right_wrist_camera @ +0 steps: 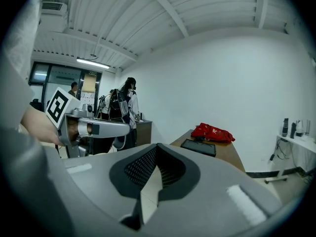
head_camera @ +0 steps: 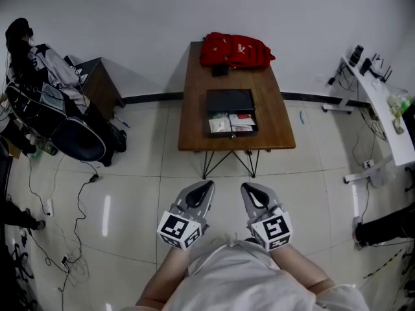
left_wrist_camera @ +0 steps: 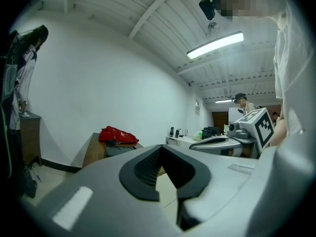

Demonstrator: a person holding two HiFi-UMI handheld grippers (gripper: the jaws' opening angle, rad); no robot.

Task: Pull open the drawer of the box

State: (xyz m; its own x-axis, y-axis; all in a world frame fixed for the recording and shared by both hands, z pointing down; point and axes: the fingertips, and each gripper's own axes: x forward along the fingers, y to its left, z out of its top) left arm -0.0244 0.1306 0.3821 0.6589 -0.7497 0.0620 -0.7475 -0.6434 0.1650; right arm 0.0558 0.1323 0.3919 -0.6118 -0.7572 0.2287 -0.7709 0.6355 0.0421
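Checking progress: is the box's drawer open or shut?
Open: the drawer juts out of the black box toward the table's near edge, with packets visible inside.

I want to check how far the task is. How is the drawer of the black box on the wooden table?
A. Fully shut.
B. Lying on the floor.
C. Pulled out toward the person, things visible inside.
C: in the head view the drawer stands out of the black box on its near side, with flat packets showing inside.
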